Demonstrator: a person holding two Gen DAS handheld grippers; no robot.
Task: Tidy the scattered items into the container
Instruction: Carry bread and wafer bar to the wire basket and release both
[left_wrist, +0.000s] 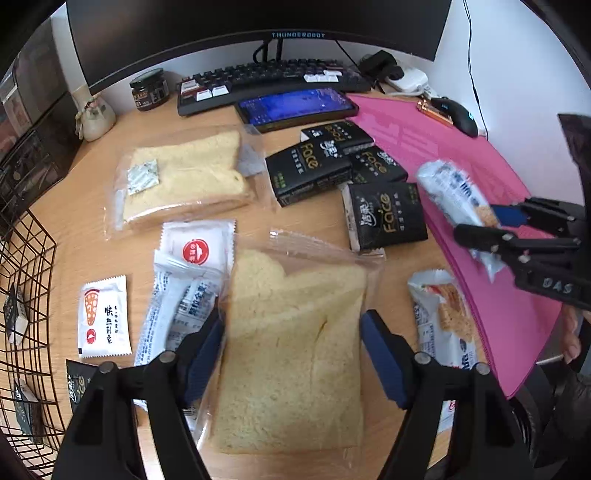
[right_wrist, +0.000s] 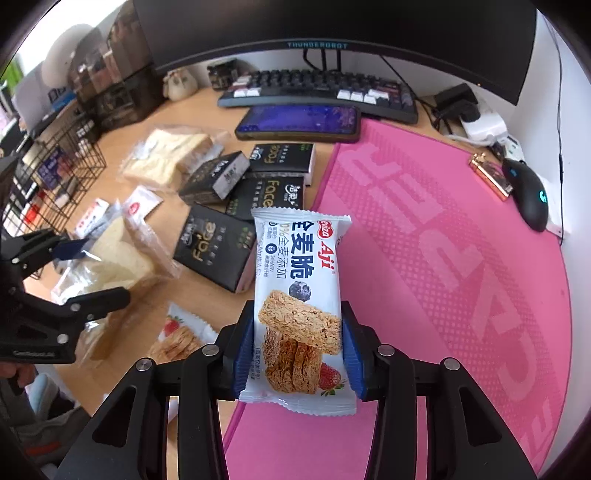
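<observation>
Two grips noted. Right gripper (right_wrist: 297, 354) fingers pinch the light, crinkly cereal-bar packet (right_wrist: 299, 295) mid-body above the desk's (left_wrist: 325, 221) right side; left gripper (left_wrist: 291, 354) fingers straddle soft, crushable bagged bread (left_wrist: 295, 332), not visibly pressing it.

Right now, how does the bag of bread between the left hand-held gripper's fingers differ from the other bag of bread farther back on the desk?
The near bread bag lies between the left hand-held gripper's blue pads; the far bread bag lies untouched. The far one shows a small white sachet inside; the near one shows none. The near one overlaps white packets; the far one lies alone on wood. Both are sliced bread in clear plastic.
</observation>
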